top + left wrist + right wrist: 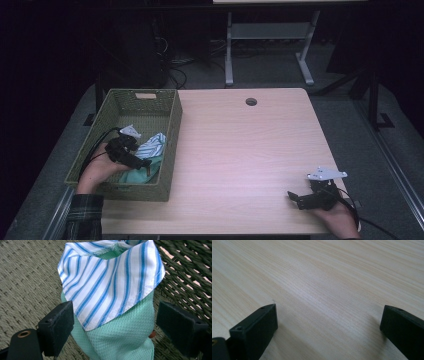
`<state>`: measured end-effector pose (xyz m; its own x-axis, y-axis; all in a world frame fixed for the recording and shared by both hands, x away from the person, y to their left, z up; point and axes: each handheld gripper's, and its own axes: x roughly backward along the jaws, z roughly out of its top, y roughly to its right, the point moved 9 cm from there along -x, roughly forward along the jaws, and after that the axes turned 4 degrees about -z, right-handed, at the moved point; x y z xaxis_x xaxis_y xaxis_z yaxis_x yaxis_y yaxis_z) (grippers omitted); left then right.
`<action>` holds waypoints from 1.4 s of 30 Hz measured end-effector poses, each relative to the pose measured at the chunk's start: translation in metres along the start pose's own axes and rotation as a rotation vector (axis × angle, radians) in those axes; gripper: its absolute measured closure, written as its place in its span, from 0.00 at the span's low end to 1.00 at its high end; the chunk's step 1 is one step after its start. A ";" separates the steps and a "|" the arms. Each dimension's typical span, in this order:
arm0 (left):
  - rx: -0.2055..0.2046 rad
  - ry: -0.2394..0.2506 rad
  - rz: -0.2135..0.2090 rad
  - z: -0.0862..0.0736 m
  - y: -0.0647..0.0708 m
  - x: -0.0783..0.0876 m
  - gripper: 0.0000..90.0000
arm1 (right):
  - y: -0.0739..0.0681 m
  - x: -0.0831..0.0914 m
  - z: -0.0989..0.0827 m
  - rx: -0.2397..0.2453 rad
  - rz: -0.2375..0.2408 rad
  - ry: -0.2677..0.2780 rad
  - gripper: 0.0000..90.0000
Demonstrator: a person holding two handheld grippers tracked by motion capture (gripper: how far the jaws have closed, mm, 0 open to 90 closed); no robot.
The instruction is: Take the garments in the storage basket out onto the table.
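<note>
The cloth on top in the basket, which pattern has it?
White with blue stripes, lying over a mint green cloth. The left gripper view shows it best.

A light wooden table (240, 150) with a round cable hole (251, 102) stands on grey carpet (345, 130) in a dim room, a white-legged desk frame (270, 35) and tangled cables (175, 65) behind it in shadow.

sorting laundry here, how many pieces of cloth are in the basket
3 that can be told apart, all low in the green woven basket: a mint green cloth between the open left gripper jaws, a blue-striped white cloth over it, and a white piece behind. More may lie hidden beneath.
</note>
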<state>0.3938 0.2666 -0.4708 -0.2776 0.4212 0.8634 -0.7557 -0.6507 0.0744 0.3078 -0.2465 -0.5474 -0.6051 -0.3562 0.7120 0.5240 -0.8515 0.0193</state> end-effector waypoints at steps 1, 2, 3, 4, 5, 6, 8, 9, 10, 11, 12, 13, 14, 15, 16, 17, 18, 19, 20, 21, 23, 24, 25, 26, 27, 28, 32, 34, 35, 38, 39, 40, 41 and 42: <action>0.003 -0.007 -0.002 -0.001 0.000 -0.001 0.15 | 0.000 0.000 0.000 0.000 0.000 0.000 0.01; 0.006 -0.010 -0.003 -0.002 -0.001 -0.002 0.15 | 0.000 0.000 0.000 0.000 0.000 0.000 0.01; 0.006 -0.013 -0.006 -0.003 -0.001 -0.003 0.15 | 0.000 0.000 0.000 0.000 0.000 0.000 0.01; 0.010 -0.013 -0.008 -0.004 -0.002 -0.004 0.15 | 0.000 0.000 0.000 0.000 0.000 0.000 0.01; 0.015 -0.015 -0.012 -0.005 -0.001 -0.006 0.15 | 0.000 0.000 0.000 0.000 0.000 0.000 0.01; 0.009 -0.021 -0.013 -0.005 -0.002 -0.006 0.15 | 0.000 0.000 0.000 0.000 0.000 0.000 0.01; 0.014 -0.023 -0.018 -0.006 -0.002 -0.008 0.15 | 0.000 0.000 0.000 0.000 0.000 0.000 0.01; 0.015 -0.031 -0.020 -0.008 -0.003 -0.010 0.15 | 0.000 0.000 0.000 0.000 0.000 0.000 0.01; 0.015 -0.031 -0.020 -0.008 -0.003 -0.010 0.15 | 0.000 0.000 0.000 0.000 0.000 0.000 0.01; 0.014 -0.041 -0.026 -0.010 -0.004 -0.012 0.15 | 0.000 0.000 0.000 0.000 0.000 0.000 0.01; 0.024 -0.041 -0.030 -0.010 -0.003 -0.013 0.15 | 0.000 0.000 0.000 0.000 0.000 0.000 0.01; 0.022 -0.048 -0.034 -0.011 -0.004 -0.014 0.15 | 0.000 0.000 0.000 0.000 0.000 0.000 0.01; 0.022 -0.048 -0.034 -0.011 -0.004 -0.014 0.15 | 0.000 0.000 0.000 0.000 0.000 0.000 0.01; 0.018 -0.065 -0.036 -0.013 -0.004 -0.017 0.15 | 0.000 0.000 0.000 0.000 0.000 0.000 0.01; 0.018 -0.065 -0.036 -0.013 -0.004 -0.017 0.15 | 0.000 0.000 0.000 0.000 0.000 0.000 0.01; 0.016 -0.080 -0.040 -0.014 -0.002 -0.021 0.15 | 0.000 0.000 0.000 0.000 0.000 0.000 0.01; 0.016 -0.080 -0.040 -0.014 -0.002 -0.021 0.15 | 0.000 0.000 0.000 0.000 0.000 0.000 0.01; 0.014 -0.087 -0.042 -0.015 0.000 -0.023 0.15 | 0.000 0.000 0.000 0.001 0.000 0.000 0.01; -0.002 -0.102 -0.044 -0.016 0.000 -0.024 0.15 | 0.000 0.000 0.000 0.000 0.000 0.000 0.01; -0.003 -0.107 -0.046 -0.017 0.000 -0.025 0.15 | 0.000 0.000 0.000 0.000 0.000 0.000 0.01; -0.005 -0.123 -0.048 -0.018 0.002 -0.029 0.15 | 0.000 0.000 0.000 0.000 0.000 0.000 0.01; -0.005 -0.130 -0.047 -0.019 0.003 -0.030 0.15 | 0.000 0.000 0.000 0.000 0.000 0.000 0.01; -0.005 -0.130 -0.047 -0.019 0.003 -0.030 0.16 | 0.000 0.000 0.000 0.000 0.000 0.000 0.01; -0.014 -0.145 -0.046 -0.020 0.003 -0.032 0.16 | 0.000 0.000 0.000 0.000 0.000 0.000 0.01; -0.027 -0.175 -0.040 -0.022 0.004 -0.034 0.16 | 0.000 0.000 0.000 0.000 0.000 0.000 0.01; -0.027 -0.175 -0.040 -0.022 0.004 -0.034 0.16 | 0.000 0.000 0.000 0.000 0.000 0.000 0.01; -0.042 -0.208 -0.030 -0.025 0.004 -0.037 0.23 | 0.000 0.000 0.000 0.000 0.000 0.000 0.01; -0.055 -0.222 -0.020 -0.026 0.002 -0.038 0.27 | 0.000 0.000 0.000 0.000 0.000 0.000 0.01; -0.041 -0.228 -0.015 -0.027 0.002 -0.038 0.29 | 0.000 0.000 0.000 0.000 0.000 0.000 0.01; -0.043 -0.226 0.004 -0.026 -0.001 -0.036 0.41 | 0.000 0.000 0.000 0.000 0.000 0.000 0.01; -0.034 -0.224 0.012 -0.026 -0.002 -0.035 0.41 | 0.000 0.000 0.000 0.000 0.000 0.000 0.01; -0.023 -0.222 0.019 -0.026 -0.003 -0.035 0.47 | 0.000 0.000 0.000 0.000 0.000 0.000 0.01; -0.014 -0.224 0.042 -0.027 -0.006 -0.032 0.61 | 0.000 0.000 0.000 0.000 0.000 0.000 0.01; -0.014 -0.224 0.042 -0.027 -0.006 -0.032 0.65 | 0.000 0.000 0.000 0.000 0.000 0.000 0.01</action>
<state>0.3917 0.2739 -0.5125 -0.1709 0.2421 0.9551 -0.7548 -0.6552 0.0310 0.3077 -0.2466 -0.5474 -0.6050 -0.3559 0.7123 0.5240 -0.8515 0.0195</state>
